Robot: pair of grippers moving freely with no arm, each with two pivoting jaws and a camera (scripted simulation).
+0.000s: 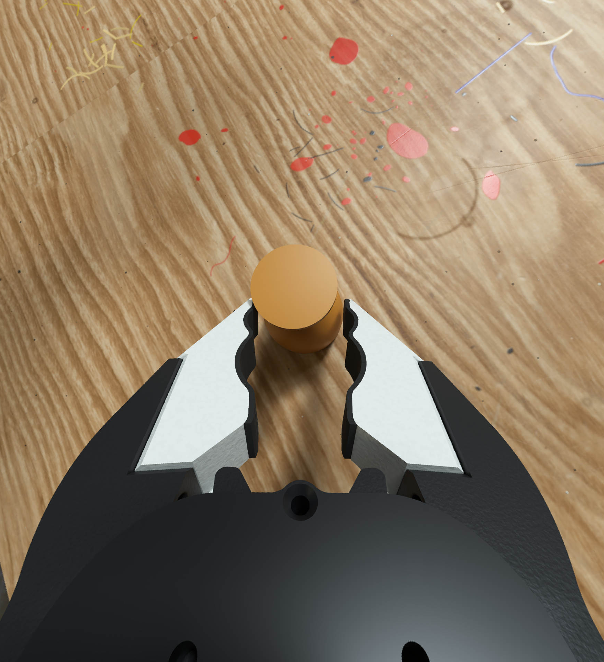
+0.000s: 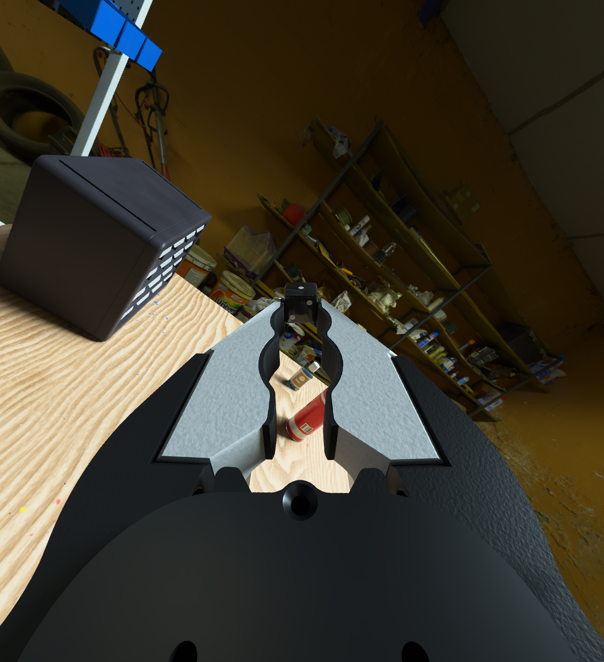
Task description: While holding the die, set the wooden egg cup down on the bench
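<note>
In the left wrist view my left gripper (image 1: 300, 315) is shut on the wooden egg cup (image 1: 295, 286), a tan turned piece with a flat round end facing the camera. The fingertips press on its sides. It hangs just above or on the wooden bench (image 1: 114, 250), with its shadow right beneath it; I cannot tell whether it touches. In the right wrist view my right gripper (image 2: 300, 308) is shut on a small black die (image 2: 300, 302) with white pips, held at the fingertips beyond the bench edge, well above the floor.
A black box with slotted side (image 2: 96, 243) stands on the bench (image 2: 42, 394) to the left. A red can (image 2: 305, 417) and a small bottle (image 2: 302, 376) lie near the bench edge. Red paint splashes (image 1: 406, 141) mark the bench. Cluttered shelves (image 2: 400, 286) stand beyond.
</note>
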